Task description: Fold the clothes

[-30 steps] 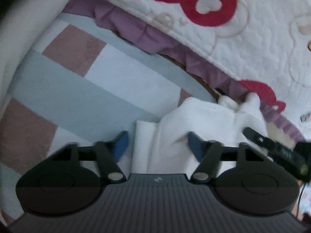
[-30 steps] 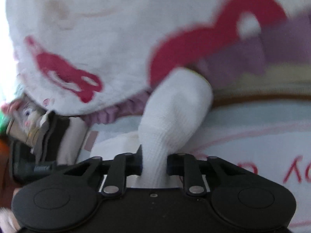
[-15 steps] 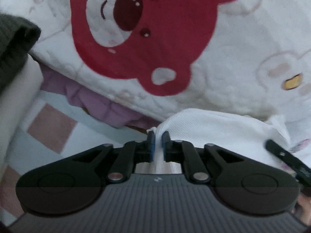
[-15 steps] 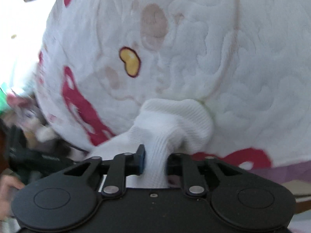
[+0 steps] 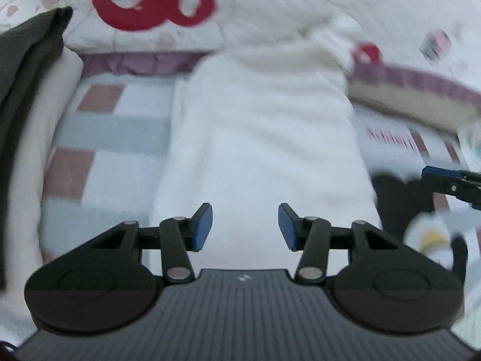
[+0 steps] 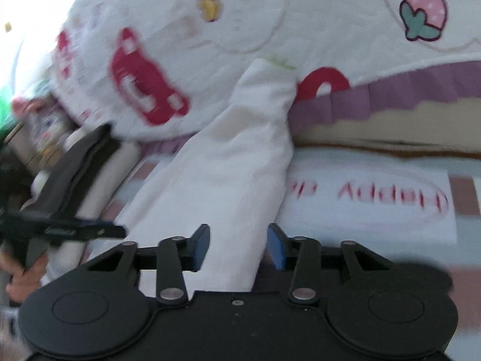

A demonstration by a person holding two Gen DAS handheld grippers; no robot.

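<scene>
- The left gripper (image 5: 245, 228) stands with its jaws well apart and nothing pinched; they have just been opening, and the white garment (image 5: 264, 138) lies beyond and below the blue pads, not pressed by them.
- The right gripper (image 6: 237, 246) has its jaws at a middling gap, having just been closing; the garment's near end sits between the pads, but whether they press the cloth I cannot tell, since blur hides the contact.
- In the left wrist view the garment fills the frame's centre as a long folded strip on the checked sheet (image 5: 99, 138). Its long axis runs from the bottom centre up toward the bear quilt (image 5: 270, 6); in the right wrist view it leans from lower left to upper right, its far end (image 6: 267, 75) resting against the quilt.
- Risk: the far end on the quilt's slope could slide or unfold, leaving the strip crooked.
- Risk: a one-sided pull by the right gripper could drag the strip askew toward the dark stack (image 5: 27, 90) at the left edge.
</scene>
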